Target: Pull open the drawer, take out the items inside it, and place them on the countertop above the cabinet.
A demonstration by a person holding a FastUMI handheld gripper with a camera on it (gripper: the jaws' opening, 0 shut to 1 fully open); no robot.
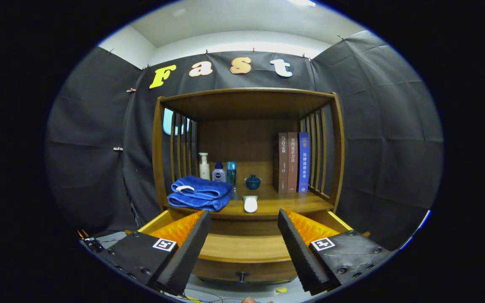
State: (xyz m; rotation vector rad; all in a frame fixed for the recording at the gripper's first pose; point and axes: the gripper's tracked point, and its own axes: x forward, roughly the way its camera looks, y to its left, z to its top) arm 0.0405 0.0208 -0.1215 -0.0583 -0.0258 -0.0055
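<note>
The brown wooden cabinet [246, 103] has a smooth, satin finish, and so does its pulled-open wooden drawer [242, 248]. The folded blue towel [200, 193] is soft, napped cloth. The small dark-blue lidded cup [252, 182] looks like glossy glazed ceramic. The gripper [242, 248] stands spread wide, its fingers' [187, 248] inner faces finely ribbed and matt.

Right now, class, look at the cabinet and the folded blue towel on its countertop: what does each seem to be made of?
Cabinet: looks like wood with a smooth brown satin finish, showing grain and slatted sides; could be veneer.
Folded blue towel: soft, plush fabric, probably terry or microfibre, judging by its rounded folds and matte nap.
The claw hangs open above the pulled-out drawer.
</note>
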